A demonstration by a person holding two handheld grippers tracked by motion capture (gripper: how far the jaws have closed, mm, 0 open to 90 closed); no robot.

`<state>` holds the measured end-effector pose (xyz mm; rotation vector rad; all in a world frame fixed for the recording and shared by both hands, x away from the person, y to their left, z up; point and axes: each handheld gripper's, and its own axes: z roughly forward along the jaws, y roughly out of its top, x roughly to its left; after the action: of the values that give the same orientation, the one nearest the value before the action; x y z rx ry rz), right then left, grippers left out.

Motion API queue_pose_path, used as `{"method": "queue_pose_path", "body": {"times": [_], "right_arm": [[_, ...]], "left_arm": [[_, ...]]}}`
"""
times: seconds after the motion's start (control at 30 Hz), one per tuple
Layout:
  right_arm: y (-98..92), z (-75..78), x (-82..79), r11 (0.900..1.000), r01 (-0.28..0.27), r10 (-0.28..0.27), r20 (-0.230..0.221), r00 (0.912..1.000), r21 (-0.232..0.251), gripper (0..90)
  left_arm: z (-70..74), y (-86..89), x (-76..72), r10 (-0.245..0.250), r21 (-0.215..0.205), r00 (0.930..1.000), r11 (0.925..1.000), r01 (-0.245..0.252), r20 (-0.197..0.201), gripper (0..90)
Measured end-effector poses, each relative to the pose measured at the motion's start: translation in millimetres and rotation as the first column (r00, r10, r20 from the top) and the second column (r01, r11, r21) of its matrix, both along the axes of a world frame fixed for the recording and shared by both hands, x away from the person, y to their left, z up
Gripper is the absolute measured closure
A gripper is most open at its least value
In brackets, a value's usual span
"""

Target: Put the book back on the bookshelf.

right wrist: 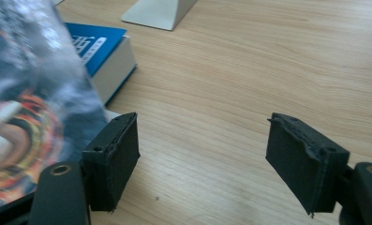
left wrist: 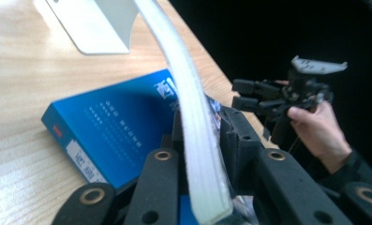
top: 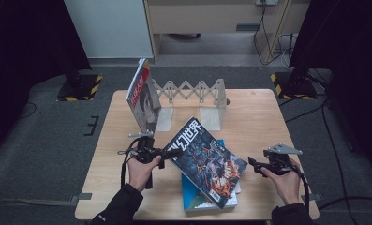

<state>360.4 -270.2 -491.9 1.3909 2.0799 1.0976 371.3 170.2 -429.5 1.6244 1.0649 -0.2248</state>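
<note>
At table centre, left tongs (top: 167, 153) clamp magazine (top: 207, 161); right tongs (top: 252, 164) gape empty.

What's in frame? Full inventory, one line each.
table: 1, light wood, centre.
bookend rack: 1, pale grey, accordion type, far side of table.
standing magazine: 1, red and white cover, leaning at the rack's left end.
dark magazine: 1, black with orange art, front centre, one corner lifted.
blue book: 1, blue, flat under the dark magazine.
left gripper: 1, black, jaws shut on the dark magazine's edge.
right gripper: 1, black, jaws open, right of the books.
</note>
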Motion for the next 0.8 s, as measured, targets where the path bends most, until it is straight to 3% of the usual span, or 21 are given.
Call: {"method": "queue_pose_path", "body": {"times": [0.47, 0.73, 0.8], "right_arm": [[-13.6, -10.3, 3.0, 0.998, 0.035, -0.037, -0.045, 0.9983, -0.046, 25.6], [-15.3, -14.9, 4.3, 0.998, 0.036, -0.04, -0.068, 0.9969, -0.06, 24.6], [-15.9, -15.8, 4.7, 0.998, 0.035, -0.04, -0.073, 0.9965, -0.061, 24.2]], "left_arm": [[36.9, 12.8, 4.5, 0.064, -0.066, 0.9968, 0.996, -0.061, 0.048, 81.6], [64.5, 11.0, 3.9, 0.084, -0.042, 0.9892, 0.9959, -0.08, 0.12, 81.8], [71.2, 11.7, 3.6, 0.091, -0.064, 0.9872, 0.9945, -0.083, 0.131, 81.8]]}}
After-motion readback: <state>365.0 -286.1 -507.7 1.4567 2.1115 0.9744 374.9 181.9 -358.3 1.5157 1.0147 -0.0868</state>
